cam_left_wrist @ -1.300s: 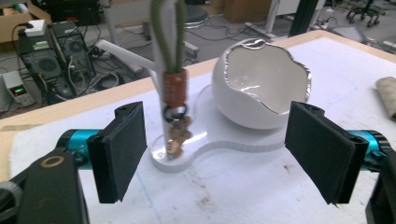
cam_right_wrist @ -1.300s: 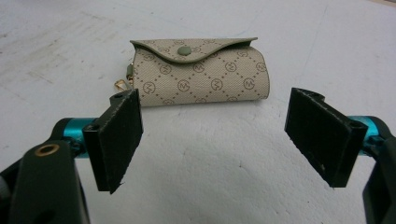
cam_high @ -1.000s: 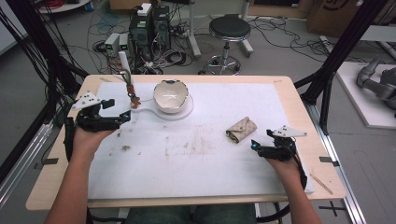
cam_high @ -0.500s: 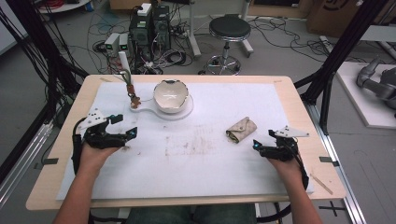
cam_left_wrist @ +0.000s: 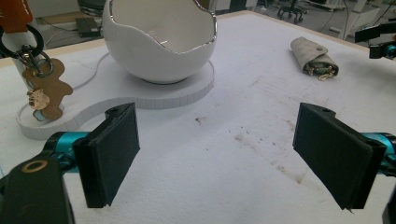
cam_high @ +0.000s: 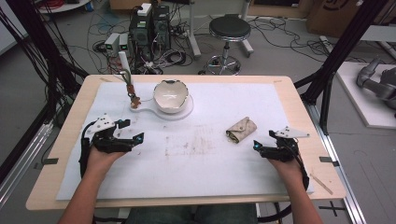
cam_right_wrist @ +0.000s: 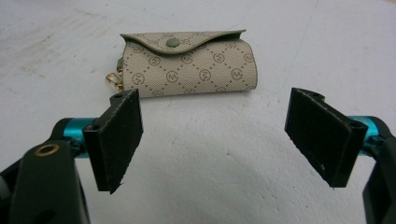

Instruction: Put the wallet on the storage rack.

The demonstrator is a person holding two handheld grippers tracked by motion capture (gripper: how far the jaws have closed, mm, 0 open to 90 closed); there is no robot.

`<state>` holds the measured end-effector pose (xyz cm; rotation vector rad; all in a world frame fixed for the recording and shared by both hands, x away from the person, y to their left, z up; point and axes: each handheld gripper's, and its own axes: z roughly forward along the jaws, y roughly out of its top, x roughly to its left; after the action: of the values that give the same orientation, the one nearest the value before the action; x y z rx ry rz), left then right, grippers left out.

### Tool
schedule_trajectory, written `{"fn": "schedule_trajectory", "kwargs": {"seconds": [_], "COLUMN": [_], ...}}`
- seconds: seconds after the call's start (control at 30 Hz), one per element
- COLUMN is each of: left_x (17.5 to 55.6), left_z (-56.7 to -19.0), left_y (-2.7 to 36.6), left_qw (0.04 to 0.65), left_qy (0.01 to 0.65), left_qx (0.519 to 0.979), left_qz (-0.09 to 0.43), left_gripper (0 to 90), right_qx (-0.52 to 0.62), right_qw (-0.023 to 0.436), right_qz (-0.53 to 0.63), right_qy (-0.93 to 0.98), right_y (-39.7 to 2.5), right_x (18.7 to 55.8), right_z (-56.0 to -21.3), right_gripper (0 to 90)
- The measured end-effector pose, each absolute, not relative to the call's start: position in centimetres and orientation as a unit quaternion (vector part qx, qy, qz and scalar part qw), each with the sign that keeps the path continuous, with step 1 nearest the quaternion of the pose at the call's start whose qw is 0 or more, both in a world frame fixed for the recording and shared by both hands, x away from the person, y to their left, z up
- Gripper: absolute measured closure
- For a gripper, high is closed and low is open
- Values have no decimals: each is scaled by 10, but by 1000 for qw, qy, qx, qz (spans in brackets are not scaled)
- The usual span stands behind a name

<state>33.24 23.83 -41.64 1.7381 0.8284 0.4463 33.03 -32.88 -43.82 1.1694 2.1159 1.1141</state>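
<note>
The pouch [cam_right_wrist: 187, 63] lies just ahead of the right claw [cam_right_wrist: 212, 140], long side crosswise; both claws wide open, empty; the left claw [cam_high: 128, 130] is well apart.

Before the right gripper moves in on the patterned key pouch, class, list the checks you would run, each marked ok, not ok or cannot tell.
1. Right gripper open wide enough for the pouch: ok, fingers spread apart with nothing between them.
2. Key pouch lined up ahead of the right gripper: ok, lying flat just beyond it.
3. Pouch flap snapped shut: ok.
4. Gold clip at the pouch's end tucked in: not ok, it sticks out.
5. Left gripper out of the way: ok, open, across the table.
6. Pouch contents: cannot tell.
</note>
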Motion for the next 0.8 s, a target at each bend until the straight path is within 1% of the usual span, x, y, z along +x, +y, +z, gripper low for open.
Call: {"fn": "schedule_trajectory", "kwargs": {"seconds": [0.2, 0.4, 0.77, 0.8], "left_x": [333, 333, 349, 353], "left_z": [-416, -414, -412, -411], "left_y": [237, 228, 191, 182], "left_qw": [550, 546, 533, 536], "left_qy": [352, 346, 330, 327], "left_qx": [735, 741, 760, 761], "left_qz": [183, 180, 171, 166], "left_gripper": [146, 146, 146, 146], "right_qx": [426, 429, 434, 435], "right_qw": [242, 241, 241, 242], "right_qz": [406, 405, 400, 400], "right_qy": [772, 771, 770, 770], "right_y": [-330, -331, -338, -339], "right_x": [330, 328, 316, 314], "right_z": [-438, -437, -439, -439], "right_gripper": [195, 195, 195, 195]}}
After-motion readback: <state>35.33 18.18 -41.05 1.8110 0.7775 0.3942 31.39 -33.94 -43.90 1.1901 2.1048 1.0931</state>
